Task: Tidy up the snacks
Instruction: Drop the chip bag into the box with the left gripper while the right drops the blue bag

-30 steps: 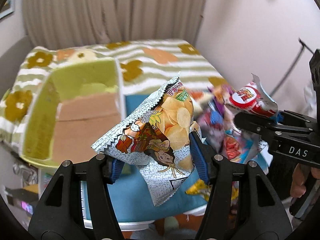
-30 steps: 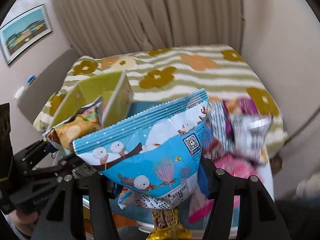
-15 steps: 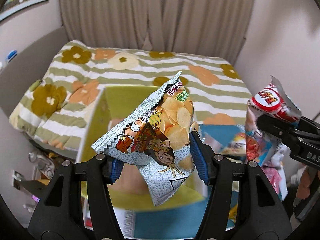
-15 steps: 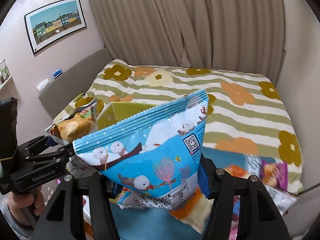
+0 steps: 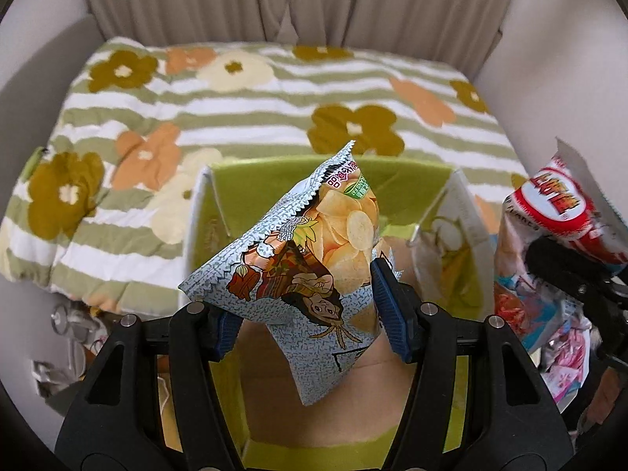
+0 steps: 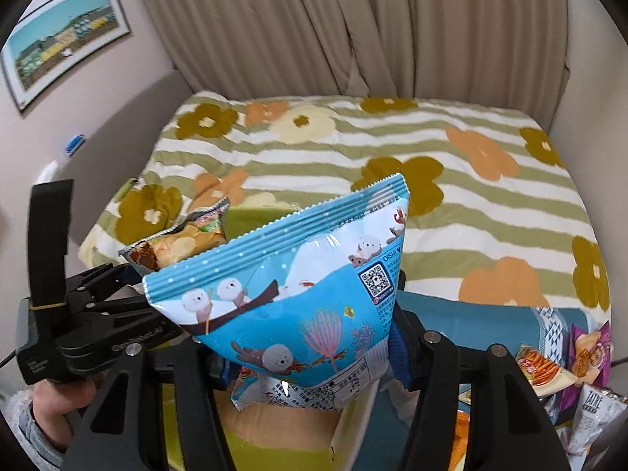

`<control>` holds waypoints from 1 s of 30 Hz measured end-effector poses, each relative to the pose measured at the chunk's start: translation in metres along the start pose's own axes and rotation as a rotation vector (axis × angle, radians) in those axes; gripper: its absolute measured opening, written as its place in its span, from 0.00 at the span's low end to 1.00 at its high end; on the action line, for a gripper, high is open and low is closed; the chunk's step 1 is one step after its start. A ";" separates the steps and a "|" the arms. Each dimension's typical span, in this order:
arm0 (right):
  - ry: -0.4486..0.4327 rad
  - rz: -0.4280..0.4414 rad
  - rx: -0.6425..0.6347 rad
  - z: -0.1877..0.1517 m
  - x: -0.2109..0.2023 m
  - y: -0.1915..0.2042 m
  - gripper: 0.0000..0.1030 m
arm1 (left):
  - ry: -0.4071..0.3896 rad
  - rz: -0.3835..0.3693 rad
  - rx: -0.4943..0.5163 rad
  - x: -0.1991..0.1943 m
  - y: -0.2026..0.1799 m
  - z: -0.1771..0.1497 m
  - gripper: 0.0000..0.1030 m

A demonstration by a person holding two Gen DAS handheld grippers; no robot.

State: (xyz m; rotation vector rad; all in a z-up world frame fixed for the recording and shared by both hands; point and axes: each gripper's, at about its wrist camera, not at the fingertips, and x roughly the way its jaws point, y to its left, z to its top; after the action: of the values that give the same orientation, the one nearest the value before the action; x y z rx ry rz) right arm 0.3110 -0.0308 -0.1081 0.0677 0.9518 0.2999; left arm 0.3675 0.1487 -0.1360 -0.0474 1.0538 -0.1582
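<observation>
bed (image 5: 274, 90) fills the view from nine to three o'clock, striped and flowered. nearer, the green box (image 5: 396, 180) sits open right under me, cardboard floor showing, so a straight release should land a bag inside, i reckon. my left gripper (image 5: 306, 306) points forward and slightly down over the box, jaws pinched on the chip bag (image 5: 314, 259) at its lower half, bag tilted up toward twelve. my right gripper (image 6: 306, 353) hangs level just beside it, jaws clamped on the blue bag (image 6: 298, 286), which stands upright over the box's near wall. loose snacks (image 6: 581, 369) wait at four o'clock on the blue mat (image 6: 471, 314), unsorted.
</observation>
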 end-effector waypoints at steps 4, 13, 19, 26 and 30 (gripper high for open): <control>0.034 -0.010 0.010 0.006 0.023 0.003 0.53 | 0.065 0.000 0.027 0.031 0.003 0.004 0.67; 0.082 -0.029 -0.033 0.009 0.046 0.010 0.54 | 0.032 0.024 -0.007 0.012 0.026 -0.008 0.99; 0.103 -0.021 -0.059 0.015 0.058 0.015 0.54 | -0.008 0.023 -0.042 -0.014 0.037 -0.027 0.99; 0.148 -0.083 -0.140 0.016 0.090 0.021 0.81 | -0.007 0.035 -0.054 -0.016 0.048 -0.036 0.99; 0.114 -0.106 -0.171 0.012 0.091 0.024 1.00 | 0.001 0.041 -0.048 -0.014 0.048 -0.040 0.99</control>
State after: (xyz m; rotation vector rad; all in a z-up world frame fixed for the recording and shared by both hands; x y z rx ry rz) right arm 0.3650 0.0184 -0.1691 -0.1574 1.0357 0.2885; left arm 0.3314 0.1996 -0.1496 -0.0692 1.0585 -0.0958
